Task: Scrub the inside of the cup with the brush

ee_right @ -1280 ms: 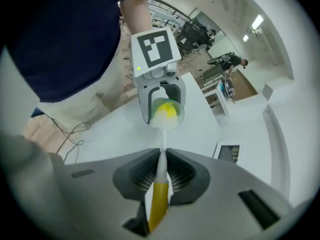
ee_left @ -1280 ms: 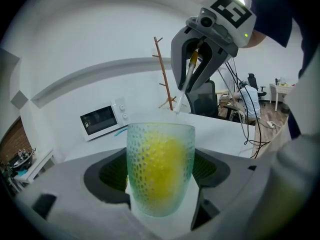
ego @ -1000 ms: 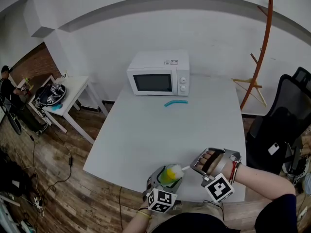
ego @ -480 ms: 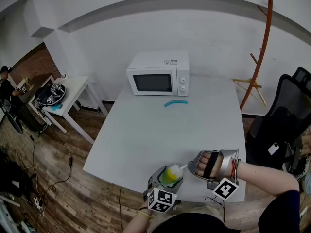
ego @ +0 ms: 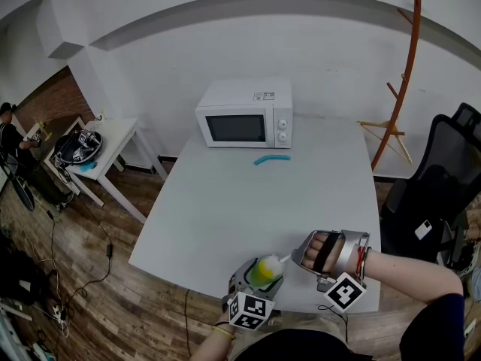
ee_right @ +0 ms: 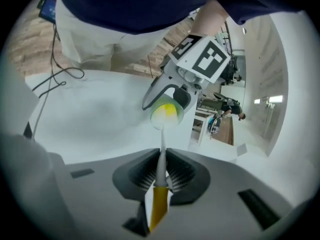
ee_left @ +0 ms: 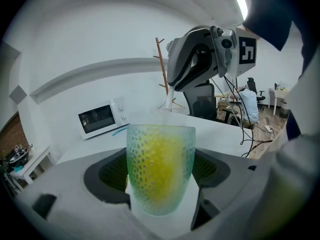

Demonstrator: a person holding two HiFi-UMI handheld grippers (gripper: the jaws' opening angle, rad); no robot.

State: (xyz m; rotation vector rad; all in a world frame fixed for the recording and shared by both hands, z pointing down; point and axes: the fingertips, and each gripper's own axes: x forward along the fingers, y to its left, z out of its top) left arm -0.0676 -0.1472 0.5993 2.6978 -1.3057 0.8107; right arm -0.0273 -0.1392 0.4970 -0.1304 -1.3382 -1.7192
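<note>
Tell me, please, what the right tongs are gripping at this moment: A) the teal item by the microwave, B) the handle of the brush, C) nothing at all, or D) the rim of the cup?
B: in the right gripper view the right tongs are closed on the thin handle of the brush, which runs forward into the cup held by the left tongs.

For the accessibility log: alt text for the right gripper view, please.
The right gripper is shut on a brush, whose thin white shaft runs forward into a translucent cup held by the left gripper over a white table.
</note>
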